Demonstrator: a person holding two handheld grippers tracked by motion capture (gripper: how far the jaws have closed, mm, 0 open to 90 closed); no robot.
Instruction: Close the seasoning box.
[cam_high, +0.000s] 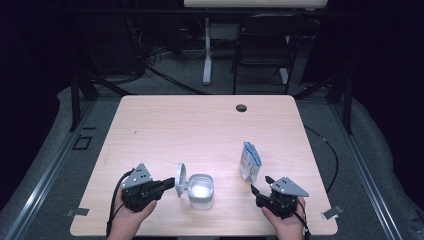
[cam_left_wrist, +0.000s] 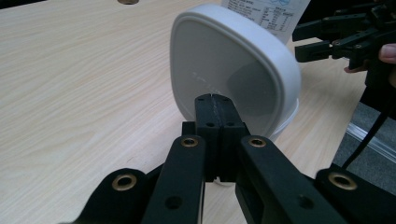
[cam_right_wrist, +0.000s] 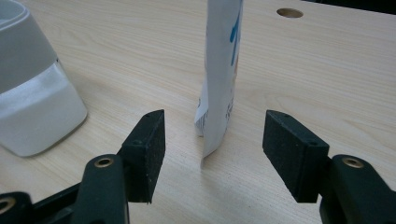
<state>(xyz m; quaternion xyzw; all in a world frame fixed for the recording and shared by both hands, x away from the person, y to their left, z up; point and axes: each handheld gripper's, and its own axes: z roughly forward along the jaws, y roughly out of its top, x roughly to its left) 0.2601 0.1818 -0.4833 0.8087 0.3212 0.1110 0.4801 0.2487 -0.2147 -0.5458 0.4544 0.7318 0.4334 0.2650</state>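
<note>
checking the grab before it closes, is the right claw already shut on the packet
No: the right claw stands open, its jaws apart on either side of the upright packet without touching it.

High view overhead, facing forward — claw views close; all share table (cam_high: 200, 125).

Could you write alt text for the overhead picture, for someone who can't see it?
A person's two hands hold black grippers at the near edge of a wooden table. The left gripper is shut at the raised lid of an open white container, while the right gripper sits open just short of a standing blue-and-white pouch.
</note>
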